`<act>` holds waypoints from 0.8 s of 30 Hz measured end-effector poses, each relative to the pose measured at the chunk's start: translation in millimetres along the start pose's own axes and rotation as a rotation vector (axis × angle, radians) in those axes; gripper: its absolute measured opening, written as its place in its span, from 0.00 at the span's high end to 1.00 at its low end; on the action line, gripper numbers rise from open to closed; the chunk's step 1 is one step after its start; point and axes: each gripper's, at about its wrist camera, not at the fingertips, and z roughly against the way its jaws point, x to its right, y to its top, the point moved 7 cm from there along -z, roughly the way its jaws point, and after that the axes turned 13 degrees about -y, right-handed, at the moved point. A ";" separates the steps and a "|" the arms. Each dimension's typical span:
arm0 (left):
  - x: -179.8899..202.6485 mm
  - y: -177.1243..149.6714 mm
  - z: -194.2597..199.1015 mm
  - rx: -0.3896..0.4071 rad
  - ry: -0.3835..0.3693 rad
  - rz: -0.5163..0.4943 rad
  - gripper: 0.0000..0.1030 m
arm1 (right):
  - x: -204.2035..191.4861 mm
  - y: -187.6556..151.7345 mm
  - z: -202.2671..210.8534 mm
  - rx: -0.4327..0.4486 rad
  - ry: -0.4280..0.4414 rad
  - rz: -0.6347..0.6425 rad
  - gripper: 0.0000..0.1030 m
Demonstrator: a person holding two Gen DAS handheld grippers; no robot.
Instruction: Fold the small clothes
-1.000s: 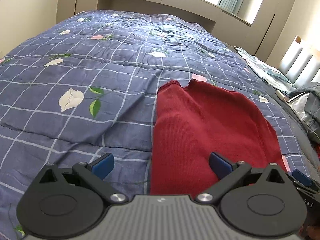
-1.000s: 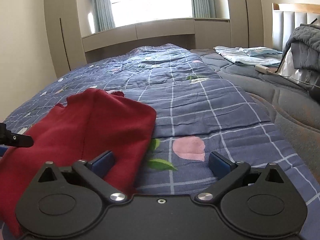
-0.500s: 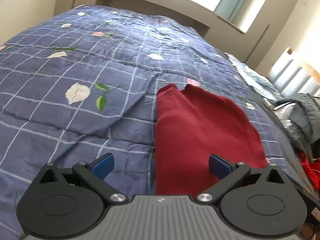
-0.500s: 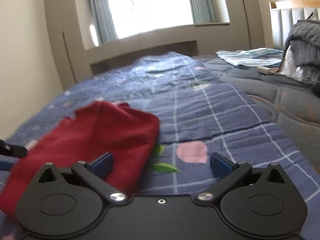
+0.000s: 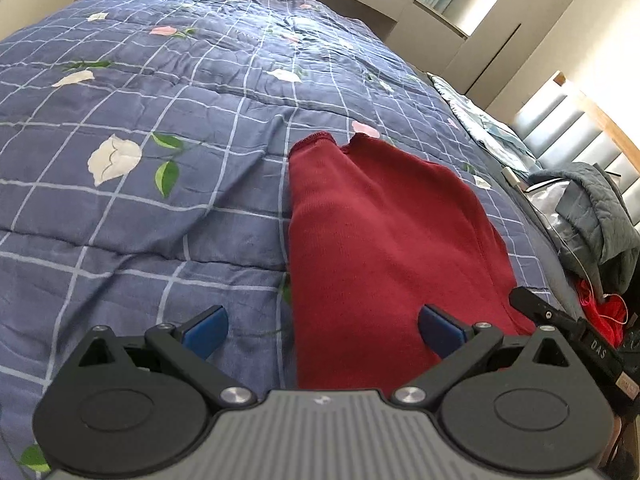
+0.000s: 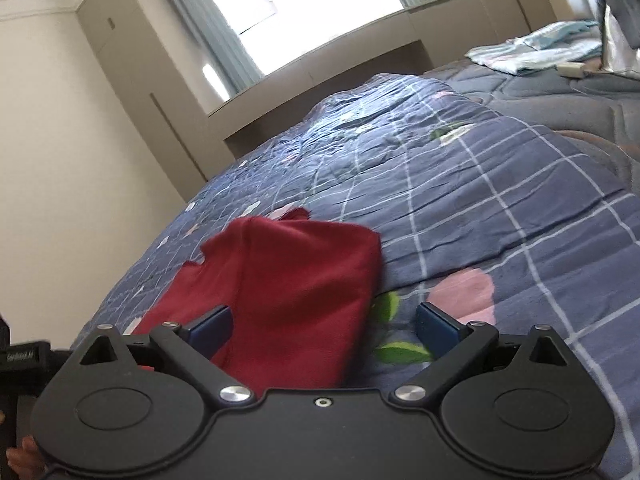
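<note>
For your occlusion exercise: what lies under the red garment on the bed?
The red garment lies on the blue checked floral quilt, which shows all around it. Whatever lies beneath the covered patch cannot be seen.

Home bedroom — quilted floral bedspread (image 5: 200, 128), curtained window (image 6: 320, 4), built-in wardrobes (image 6: 132, 92).

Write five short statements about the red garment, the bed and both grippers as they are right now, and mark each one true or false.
1. The red garment lies on the blue checked quilt. True.
2. The left gripper is shut on the garment. False: its jaws stand open, holding nothing.
3. The right gripper is open. True.
4. The quilt is plain white. False: it is blue, with a grid and flowers.
5. A grey quilted jacket is heaped to the right of the garment in the left wrist view. True.
</note>
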 end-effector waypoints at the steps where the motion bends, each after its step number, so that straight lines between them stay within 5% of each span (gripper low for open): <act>1: -0.1 -0.2 0.3 0.001 0.002 -0.002 0.00 | -1.4 -0.9 0.7 0.000 0.006 0.006 0.08; 8: 1.3 -0.1 -0.4 0.001 0.007 -0.009 0.00 | -3.3 -3.7 2.2 0.001 0.024 0.005 0.24; 16: -0.3 -0.9 -0.8 0.006 0.000 -0.002 0.00 | -1.9 -4.9 1.1 0.006 0.010 0.003 0.27; 20: -0.8 -1.1 -0.9 0.005 0.001 -0.002 0.00 | -3.0 -6.1 0.9 0.005 0.015 0.005 0.45; 24: -1.7 -1.2 -1.4 0.003 0.004 0.000 0.00 | -4.3 -7.1 0.5 0.002 0.025 0.010 0.52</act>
